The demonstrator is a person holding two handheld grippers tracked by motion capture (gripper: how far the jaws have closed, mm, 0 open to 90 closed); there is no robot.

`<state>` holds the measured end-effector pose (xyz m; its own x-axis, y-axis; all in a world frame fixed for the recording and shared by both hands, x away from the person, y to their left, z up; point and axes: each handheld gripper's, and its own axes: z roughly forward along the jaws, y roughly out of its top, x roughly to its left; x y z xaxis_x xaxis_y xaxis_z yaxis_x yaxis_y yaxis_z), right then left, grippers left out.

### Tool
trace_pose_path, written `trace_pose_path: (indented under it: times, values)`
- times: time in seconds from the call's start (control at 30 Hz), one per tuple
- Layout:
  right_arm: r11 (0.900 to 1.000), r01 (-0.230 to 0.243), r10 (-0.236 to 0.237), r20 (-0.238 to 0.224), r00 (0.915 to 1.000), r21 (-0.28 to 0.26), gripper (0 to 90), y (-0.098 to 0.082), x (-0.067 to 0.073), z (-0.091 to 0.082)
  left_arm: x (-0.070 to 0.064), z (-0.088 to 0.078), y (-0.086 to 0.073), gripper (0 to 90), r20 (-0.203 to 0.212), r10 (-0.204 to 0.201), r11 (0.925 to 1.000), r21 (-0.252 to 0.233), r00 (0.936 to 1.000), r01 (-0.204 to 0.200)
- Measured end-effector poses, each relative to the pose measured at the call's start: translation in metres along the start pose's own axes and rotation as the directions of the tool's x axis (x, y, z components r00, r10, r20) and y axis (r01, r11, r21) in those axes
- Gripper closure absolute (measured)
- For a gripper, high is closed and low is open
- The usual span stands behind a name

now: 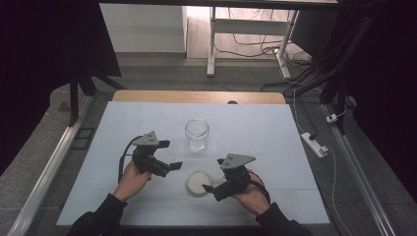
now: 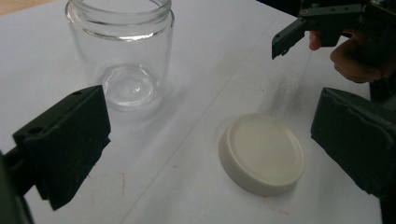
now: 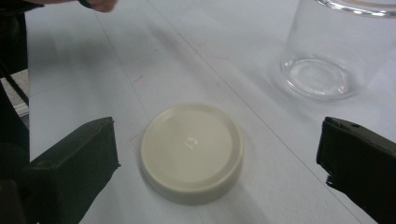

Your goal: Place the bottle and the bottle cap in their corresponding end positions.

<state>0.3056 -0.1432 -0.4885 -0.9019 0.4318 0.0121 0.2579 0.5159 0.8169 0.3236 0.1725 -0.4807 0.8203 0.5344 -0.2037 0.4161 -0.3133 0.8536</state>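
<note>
Both grippers' jaws wide apart, empty

White table (image 1: 255,128) (paper-covered) with jar (image 1: 197,134), lid (image 1: 198,182).

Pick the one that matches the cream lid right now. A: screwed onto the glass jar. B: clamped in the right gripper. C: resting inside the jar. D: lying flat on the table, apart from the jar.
D: the cream lid lies flat on the white table, apart from the open, empty glass jar, and the right gripper is open with its jaws wide of the lid.
</note>
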Motion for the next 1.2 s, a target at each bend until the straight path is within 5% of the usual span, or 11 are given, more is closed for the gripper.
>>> trace_pose_path:
  times: [0.27,0.7,1.2]
  values:
    - [1.0,-0.017,0.017,0.041,0.999,-0.004,0.0,-0.007,-0.001,-0.019,-0.013,-0.02,-0.019,0.0,-0.049,-0.002,0.9999,0.011,0.9988,0.003]
    - [0.998,-0.061,0.064,0.122,0.9904,-0.03,0.0,-0.023,-0.006,-0.051,-0.027,-0.06,-0.051,0.0,-0.094,-0.063,0.998,-0.005,0.9936,0.063]
    - [0.991,-0.126,0.133,0.225,0.9652,-0.046,0.0,-0.049,-0.008,-0.088,-0.034,-0.111,-0.09,0.0,-0.198,-0.147,0.9888,-0.052,0.9691,0.14]
